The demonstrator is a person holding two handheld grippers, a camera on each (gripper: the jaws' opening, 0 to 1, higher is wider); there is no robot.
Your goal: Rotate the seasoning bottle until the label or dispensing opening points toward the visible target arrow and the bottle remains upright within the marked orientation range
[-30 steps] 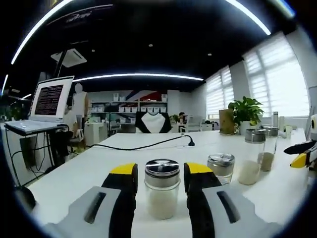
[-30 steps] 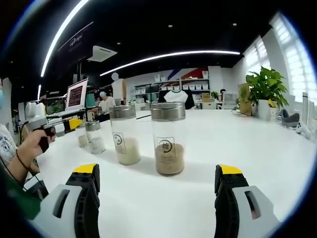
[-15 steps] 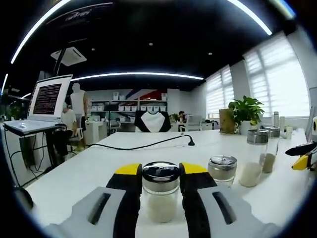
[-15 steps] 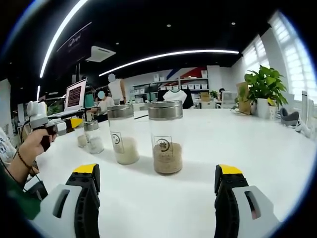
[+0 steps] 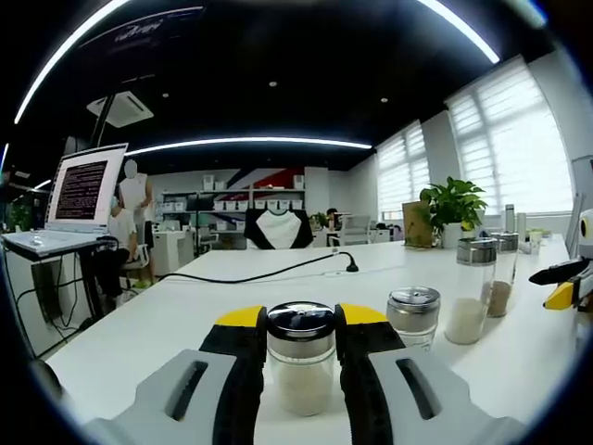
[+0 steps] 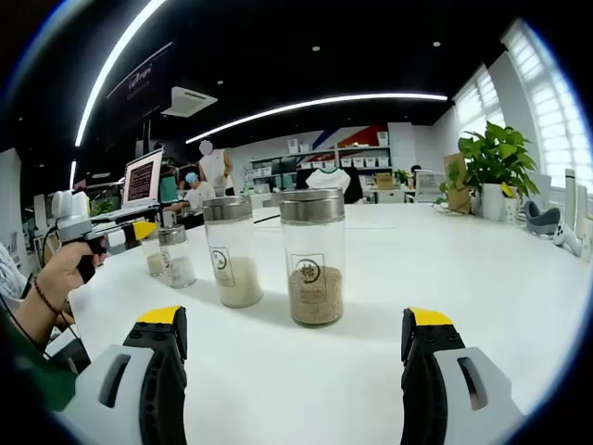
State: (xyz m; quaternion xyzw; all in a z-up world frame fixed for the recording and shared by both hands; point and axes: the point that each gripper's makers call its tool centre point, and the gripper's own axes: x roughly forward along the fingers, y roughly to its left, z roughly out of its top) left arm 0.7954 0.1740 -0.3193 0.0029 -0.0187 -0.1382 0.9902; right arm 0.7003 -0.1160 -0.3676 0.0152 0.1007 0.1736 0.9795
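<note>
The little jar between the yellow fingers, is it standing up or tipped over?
Standing up: the small jar sits level on the table, lid on top.

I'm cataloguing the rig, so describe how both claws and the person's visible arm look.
The left claw and right claw match: light grey moulded bodies with a dark slot on each side, black inner jaw faces and yellow tips. In the right gripper view the left claw's handle carries a white box, and the person's hand wears a dark beaded bracelet, with a green sleeve below.

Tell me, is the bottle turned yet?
Done: the left gripper has shut on the small bottle, which stands upright on the table. In hand: that grip. Left: the turning; no arrow is visible to aim at. The right gripper is open, holding nothing.
</note>
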